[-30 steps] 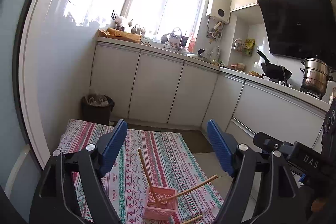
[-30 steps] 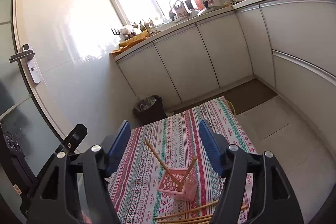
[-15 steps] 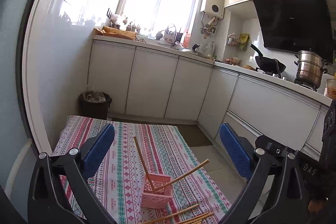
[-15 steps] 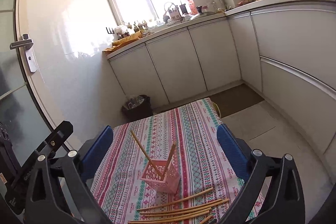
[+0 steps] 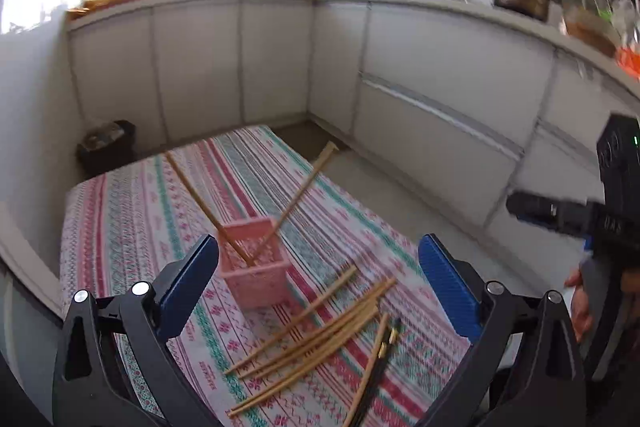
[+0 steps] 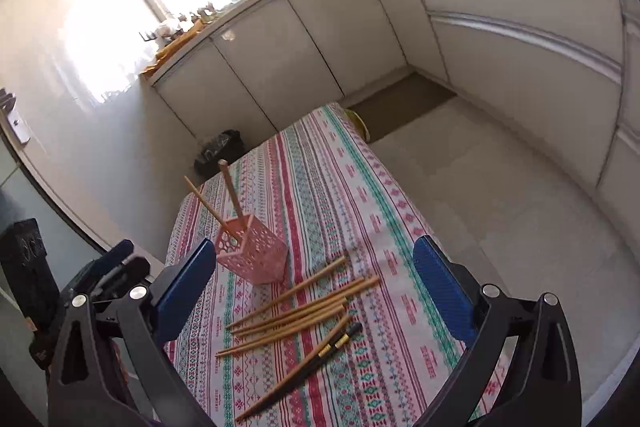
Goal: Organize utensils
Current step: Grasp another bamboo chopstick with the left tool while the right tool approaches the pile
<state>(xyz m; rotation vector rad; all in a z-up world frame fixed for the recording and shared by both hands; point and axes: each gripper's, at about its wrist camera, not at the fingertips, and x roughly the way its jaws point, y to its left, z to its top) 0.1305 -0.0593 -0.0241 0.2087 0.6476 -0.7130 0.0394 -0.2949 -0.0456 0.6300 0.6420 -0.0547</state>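
Observation:
A pink perforated holder [image 5: 256,263] stands on the patterned tablecloth [image 5: 120,219] with two wooden chopsticks [image 5: 200,203] leaning out of it. It also shows in the right wrist view [image 6: 252,253]. Several loose wooden chopsticks [image 5: 316,335] lie in front of it, with a dark gold-banded pair [image 5: 376,367] beside them; both show in the right wrist view [image 6: 296,315] [image 6: 312,363]. My left gripper [image 5: 320,279] is open and empty above the loose chopsticks. My right gripper [image 6: 316,279] is open and empty above them too.
White kitchen cabinets [image 5: 400,75] run along the far and right sides. A dark waste bin [image 5: 106,145] stands on the floor beyond the table. The other gripper and hand [image 5: 600,227] are at the right in the left wrist view. A tiled floor [image 6: 500,207] lies right of the table.
Both grippers have opened wider and tilted down toward the table. The loose chopsticks in front of the pink holder have come fully into view.

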